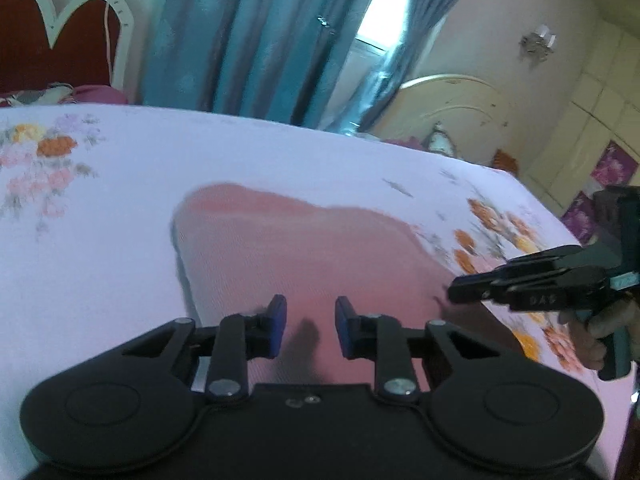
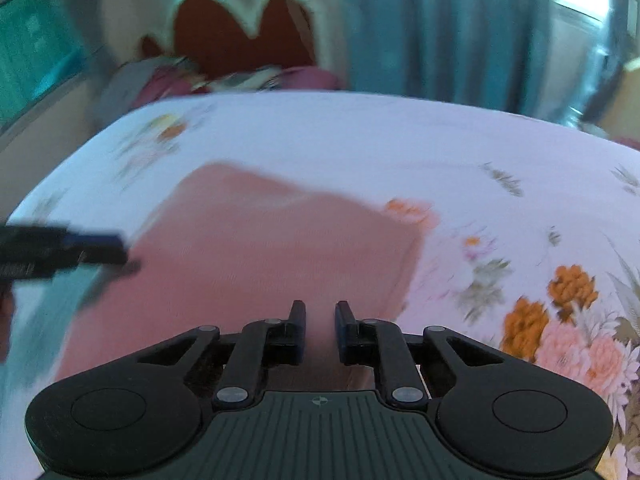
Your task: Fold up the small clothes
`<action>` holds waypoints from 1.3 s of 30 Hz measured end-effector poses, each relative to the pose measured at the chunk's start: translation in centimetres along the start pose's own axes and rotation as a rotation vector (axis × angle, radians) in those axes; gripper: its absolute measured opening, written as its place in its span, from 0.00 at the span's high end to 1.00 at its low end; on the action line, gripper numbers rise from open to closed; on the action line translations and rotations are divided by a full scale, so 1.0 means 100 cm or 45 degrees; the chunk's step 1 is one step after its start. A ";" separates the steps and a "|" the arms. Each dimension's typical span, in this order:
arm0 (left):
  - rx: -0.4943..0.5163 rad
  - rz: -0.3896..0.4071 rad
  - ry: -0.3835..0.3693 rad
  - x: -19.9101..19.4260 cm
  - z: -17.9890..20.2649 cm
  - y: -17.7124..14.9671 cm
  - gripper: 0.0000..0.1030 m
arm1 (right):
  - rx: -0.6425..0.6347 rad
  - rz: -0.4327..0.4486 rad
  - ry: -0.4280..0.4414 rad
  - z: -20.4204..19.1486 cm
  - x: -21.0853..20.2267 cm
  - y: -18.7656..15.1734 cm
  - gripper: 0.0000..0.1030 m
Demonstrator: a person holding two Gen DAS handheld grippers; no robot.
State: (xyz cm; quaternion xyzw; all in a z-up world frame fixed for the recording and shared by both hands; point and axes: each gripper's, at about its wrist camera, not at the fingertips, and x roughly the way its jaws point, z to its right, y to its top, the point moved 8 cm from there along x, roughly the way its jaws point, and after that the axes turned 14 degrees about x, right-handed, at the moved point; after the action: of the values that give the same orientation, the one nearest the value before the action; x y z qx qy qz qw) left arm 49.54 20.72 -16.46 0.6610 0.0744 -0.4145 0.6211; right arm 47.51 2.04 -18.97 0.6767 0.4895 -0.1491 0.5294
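Observation:
A small pink garment point(image 1: 296, 248) lies flat on the flowered white bedsheet point(image 1: 120, 200); it also shows in the right wrist view point(image 2: 260, 248). My left gripper point(image 1: 310, 330) hovers over the garment's near part, jaws apart and empty. My right gripper point(image 2: 320, 330) is over the garment's near right part, jaws a little apart with nothing between them. The right gripper appears at the right of the left wrist view point(image 1: 520, 284), at the garment's right edge. The left gripper shows blurred at the left of the right wrist view point(image 2: 64, 248).
Teal curtains point(image 1: 256, 36) hang behind the bed. A red and white headboard point(image 1: 60, 28) with pillows stands at the far left. A cream headboard point(image 1: 452, 108) and a wardrobe point(image 1: 596, 100) are at the right. The sheet's right edge point(image 1: 560, 220) drops off.

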 end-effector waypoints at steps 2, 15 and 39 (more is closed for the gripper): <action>0.023 -0.048 0.055 0.003 0.002 -0.014 0.78 | -0.029 -0.016 -0.079 0.011 0.006 -0.012 0.85; -0.059 -0.017 0.088 -0.044 0.035 -0.046 0.79 | -0.050 0.054 0.085 -0.011 -0.044 -0.031 0.85; -0.148 0.020 0.355 -0.126 0.129 -0.073 0.69 | 0.170 0.157 0.019 0.002 -0.157 -0.117 0.85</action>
State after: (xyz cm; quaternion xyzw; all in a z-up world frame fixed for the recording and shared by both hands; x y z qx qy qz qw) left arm 31.02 16.16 -12.43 0.6757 0.1785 -0.3088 0.6452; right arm 30.49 -6.58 -14.41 0.7404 0.4398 -0.1435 0.4877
